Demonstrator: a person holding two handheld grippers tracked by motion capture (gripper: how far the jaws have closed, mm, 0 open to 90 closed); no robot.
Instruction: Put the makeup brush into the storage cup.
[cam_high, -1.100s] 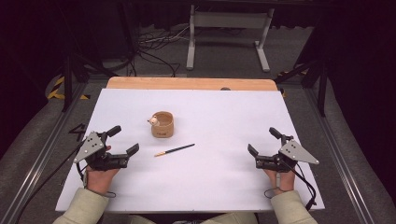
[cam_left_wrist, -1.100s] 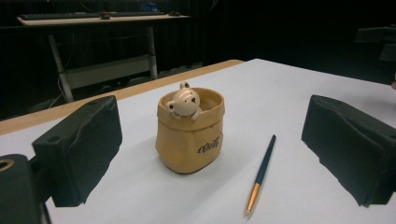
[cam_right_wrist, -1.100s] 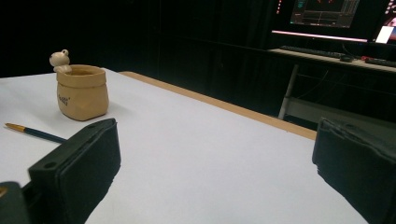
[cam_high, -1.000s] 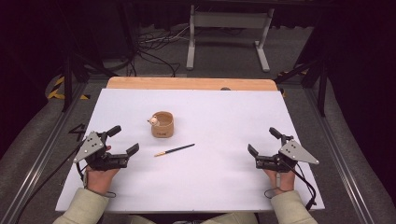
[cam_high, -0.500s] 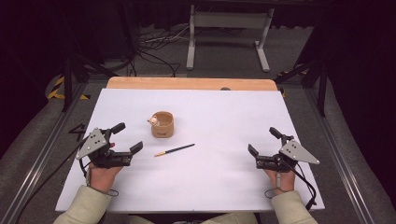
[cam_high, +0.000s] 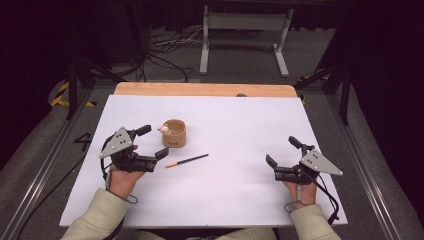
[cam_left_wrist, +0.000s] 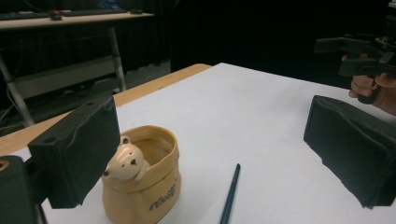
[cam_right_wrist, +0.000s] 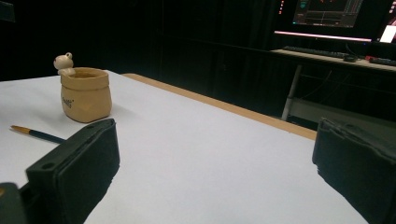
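Note:
A tan sack-shaped cup with a small bear figure on its rim stands left of the table's middle; it also shows as the cup and the cup. A thin paintbrush with a dark handle lies flat just in front of it, the same paintbrush and paintbrush. My left gripper is open, close to the cup's left and above the brush's tip, empty. My right gripper rests open and empty near the table's right front.
A white sheet covers the table, with a bare wooden strip along the far edge. A metal stand and cables lie on the floor beyond. Metal rails run along both sides.
My left gripper has shifted right and forward toward the cup and brush. The right gripper, cup and brush have stayed put.

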